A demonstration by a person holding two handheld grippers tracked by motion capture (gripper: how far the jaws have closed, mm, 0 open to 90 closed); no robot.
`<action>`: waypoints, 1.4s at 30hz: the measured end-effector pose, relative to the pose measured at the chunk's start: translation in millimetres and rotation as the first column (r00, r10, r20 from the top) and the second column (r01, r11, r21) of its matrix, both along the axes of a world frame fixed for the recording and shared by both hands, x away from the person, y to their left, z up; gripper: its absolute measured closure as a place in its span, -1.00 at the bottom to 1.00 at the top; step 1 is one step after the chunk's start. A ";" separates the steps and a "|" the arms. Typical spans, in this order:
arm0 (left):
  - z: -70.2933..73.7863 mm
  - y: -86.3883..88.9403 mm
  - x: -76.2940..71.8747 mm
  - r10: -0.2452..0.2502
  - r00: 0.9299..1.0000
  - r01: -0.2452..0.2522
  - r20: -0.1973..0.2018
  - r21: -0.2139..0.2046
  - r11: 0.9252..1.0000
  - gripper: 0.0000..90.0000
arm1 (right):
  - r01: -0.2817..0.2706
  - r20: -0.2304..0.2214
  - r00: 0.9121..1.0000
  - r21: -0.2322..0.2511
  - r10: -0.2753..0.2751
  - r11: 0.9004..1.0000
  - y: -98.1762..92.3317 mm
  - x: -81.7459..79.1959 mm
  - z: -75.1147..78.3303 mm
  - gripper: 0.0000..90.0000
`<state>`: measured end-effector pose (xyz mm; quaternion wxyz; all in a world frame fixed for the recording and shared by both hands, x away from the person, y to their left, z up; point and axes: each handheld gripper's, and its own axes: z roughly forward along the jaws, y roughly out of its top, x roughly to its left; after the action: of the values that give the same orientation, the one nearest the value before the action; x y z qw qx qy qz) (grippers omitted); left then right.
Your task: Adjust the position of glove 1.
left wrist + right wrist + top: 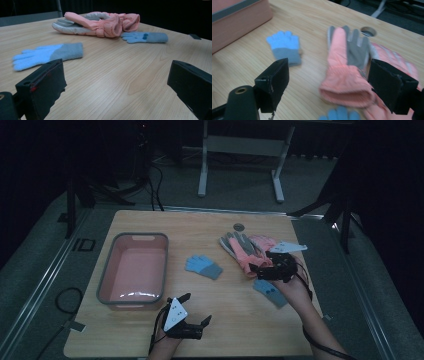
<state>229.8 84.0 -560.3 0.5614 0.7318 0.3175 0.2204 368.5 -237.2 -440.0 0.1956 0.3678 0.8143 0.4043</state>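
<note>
A pair of padded pink ski gloves (247, 251) with grey palms and gathered elastic cuffs lies near the far right corner of the pale wood-grain tabletop (225, 320), one glove partly over the other. Two small knitted gloves, light blue with grey cuffs, lie flat: one knitted glove (204, 266) near the middle of the tabletop, the other knitted glove (270, 292) toward the right edge, just beside the pink cuffs. A rounded rectangular pink bin (107, 270) with a grey rim stands by the left edge.

The left gripper view, low over the wood, shows the puffy thickness of the ski gloves and two dark dots on the farther knitted glove. The right gripper view shows the open mouth of one pink cuff and a round grommet hole (368, 31) in the tabletop beyond the grey fingertips.

The right gripper (329, 82) hovers over the ski gloves with jaws spread wide on either side of the cuff, not pressing it. The left gripper (195, 307) rests near the front edge, jaws spread, nothing between them.
</note>
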 end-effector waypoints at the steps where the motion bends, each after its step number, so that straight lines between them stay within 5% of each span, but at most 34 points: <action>1: 0.0 0.0 0.1 -0.002 1.000 0.002 -0.001 0.000 1.000 -0.97 | -0.009 -0.001 1.000 -0.003 0.009 1.000 4.5 1.6 -0.4 -0.61; 7: 0.1 -0.1 -0.4 -0.010 1.000 0.010 -0.002 0.004 1.000 -0.97 | -0.066 0.032 0.997 -0.050 0.068 0.997 31.6 7.8 -4.4 -0.36; 13: 0.1 -0.3 -0.5 -0.016 1.000 0.016 -0.002 0.003 1.000 -0.97 | -0.151 -0.034 0.988 -0.093 0.148 0.984 61.2 19.7 -16.6 0.14; 16: 0.1 0.1 -0.5 -0.020 1.000 0.020 -0.002 0.005 1.000 -0.97 | -0.200 -0.078 0.978 -0.092 0.194 0.975 76.3 26.8 -25.8 0.23; 21: 0.1 -0.4 -0.8 -0.023 1.000 0.023 -0.001 0.007 1.000 -0.97 | -0.264 -0.134 0.959 -0.093 0.251 0.960 99.8 38.1 -39.5 0.30; 32: 0.1 -0.7 -1.8 -0.033 0.999 0.033 -0.002 0.002 0.999 -0.97 | -0.311 -0.129 0.948 -0.170 0.291 0.935 137.6 59.9 -63.1 0.33; 42: -0.1 0.3 -1.3 -0.026 1.000 0.026 -0.008 -0.011 1.000 -0.97 | -0.366 -0.180 0.926 -0.216 0.331 0.905 151.0 79.6 -89.4 0.42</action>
<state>228.5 84.3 -560.4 0.5669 0.7337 0.3114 0.2082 448.1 -86.2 -529.4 0.1070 0.2162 0.9222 0.3021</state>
